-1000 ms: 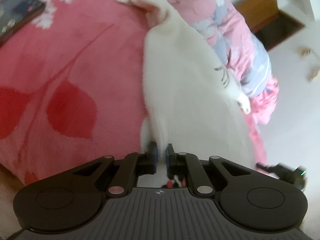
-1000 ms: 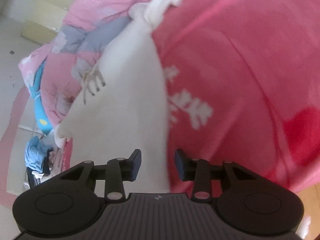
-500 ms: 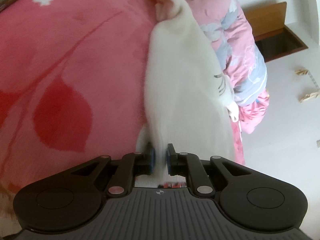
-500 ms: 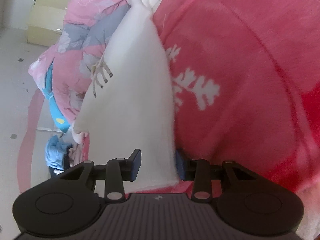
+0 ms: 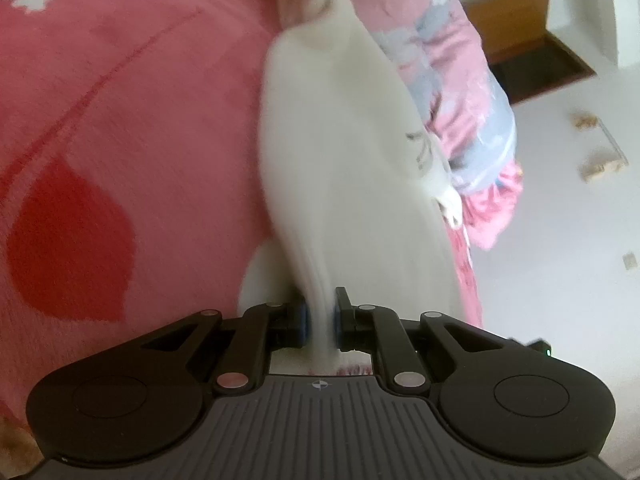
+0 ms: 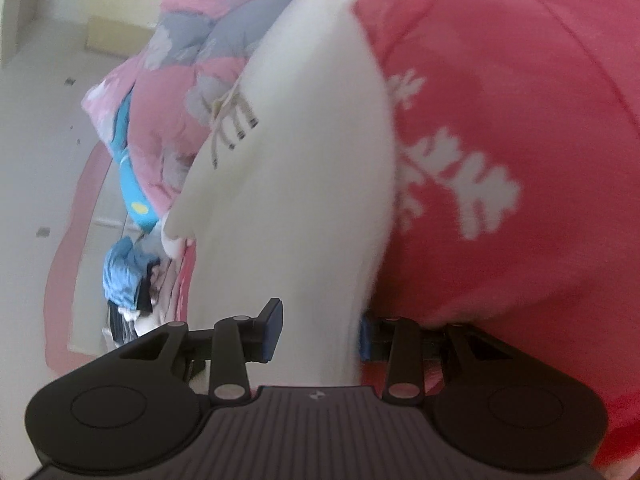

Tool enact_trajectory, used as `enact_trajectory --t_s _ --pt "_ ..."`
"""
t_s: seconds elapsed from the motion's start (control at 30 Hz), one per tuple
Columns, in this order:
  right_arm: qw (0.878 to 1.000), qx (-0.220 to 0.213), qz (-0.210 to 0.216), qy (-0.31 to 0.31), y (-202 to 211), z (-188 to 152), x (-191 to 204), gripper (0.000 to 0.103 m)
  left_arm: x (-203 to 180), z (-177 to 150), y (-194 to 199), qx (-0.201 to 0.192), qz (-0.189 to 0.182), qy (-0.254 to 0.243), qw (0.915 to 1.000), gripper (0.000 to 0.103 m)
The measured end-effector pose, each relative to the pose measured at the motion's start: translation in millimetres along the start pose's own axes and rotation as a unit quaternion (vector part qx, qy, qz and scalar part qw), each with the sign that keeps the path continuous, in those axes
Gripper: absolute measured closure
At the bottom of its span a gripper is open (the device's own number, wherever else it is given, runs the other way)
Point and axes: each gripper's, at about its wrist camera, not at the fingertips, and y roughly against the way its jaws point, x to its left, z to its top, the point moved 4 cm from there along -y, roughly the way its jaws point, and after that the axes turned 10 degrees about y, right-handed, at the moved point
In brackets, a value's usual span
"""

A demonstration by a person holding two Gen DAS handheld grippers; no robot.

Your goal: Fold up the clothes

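The white garment (image 5: 344,168) was stretched over the red blanket (image 5: 132,128), pinched at its near edge by the left gripper (image 5: 320,318). The right gripper (image 6: 318,334) was held wide apart around the cloth, unclamped. A mid-fold pull was judged; next, even tension would be needed.

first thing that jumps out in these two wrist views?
The white garment stretched taut down the middle of both views, over the red blanket. The left gripper is clamped on its near edge; the right gripper stands open around it.
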Motion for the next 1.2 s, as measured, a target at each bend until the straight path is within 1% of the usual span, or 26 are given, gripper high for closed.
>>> enact_trajectory --t_s 0.07,0.17,0.2,0.23,0.27,0.3,0.33,0.4,0.43,0.5,0.6,0.77,0.93,1.03,1.1,1.2 --pt "1.000 0.008 0.009 0.009 -1 -1 1 0.063 -1 -1 -2 0.004 0.001 -0.010 0.9999 0.092" --pt "1.000 0.015 0.022 0.005 -6 2 -2 0.066 -3 2 -11 0.006 -0.001 -0.008 0.9999 0.093" --pt "0.999 0.015 0.028 0.003 -10 4 -3 0.068 -4 2 -13 0.006 -0.002 -0.008 1.0000 0.094" --pt "0.999 0.015 0.035 0.000 -14 6 -3 0.071 -7 0 -13 0.000 0.005 -0.017 0.9999 0.095" --pt "0.999 0.014 0.038 0.002 -18 7 -2 0.072 -10 -1 -13 -0.006 0.011 -0.026 0.9996 0.095" --pt "0.999 0.013 0.039 0.006 -21 7 -1 0.077 -13 -3 -13 -0.011 0.017 -0.034 0.9992 0.096" --pt "0.999 0.010 0.034 0.012 -24 6 1 0.089 -16 -5 -13 -0.017 0.023 -0.043 0.9987 0.097" --pt "0.999 0.004 0.017 0.027 -26 3 6 0.097 -21 -8 -10 -0.028 0.029 -0.055 0.9977 0.097" --pt "0.999 -0.002 0.013 0.035 -24 3 9 0.098 -23 -8 -7 -0.033 0.025 -0.053 0.9977 0.098" --pt "0.999 -0.018 0.011 0.049 -16 1 18 0.098 -26 -8 1 -0.040 0.012 -0.049 0.9979 0.098" --pt "0.997 -0.041 0.007 0.071 -4 0 30 0.099 -34 -11 11 -0.040 -0.006 -0.056 0.9976 0.098" --pt "0.994 -0.062 0.007 0.090 15 -5 42 0.099 -47 -27 24 -0.028 -0.009 -0.078 0.9965 0.098" --pt "0.994 -0.068 0.008 0.091 33 -21 48 0.099 -48 -45 41 -0.020 -0.020 -0.076 0.9967 0.098" --pt "0.993 -0.068 0.008 0.092 46 -37 53 0.099 -46 -57 53 -0.012 -0.020 -0.076 0.9968 0.098" --pt "0.994 -0.066 0.008 0.090 53 -48 55 0.099 -45 -66 59 -0.008 -0.017 -0.078 0.9968 0.098" --pt "0.995 -0.058 0.004 0.084 56 -63 52 0.099 -38 -75 55 0.001 -0.002 -0.077 0.9971 0.098"
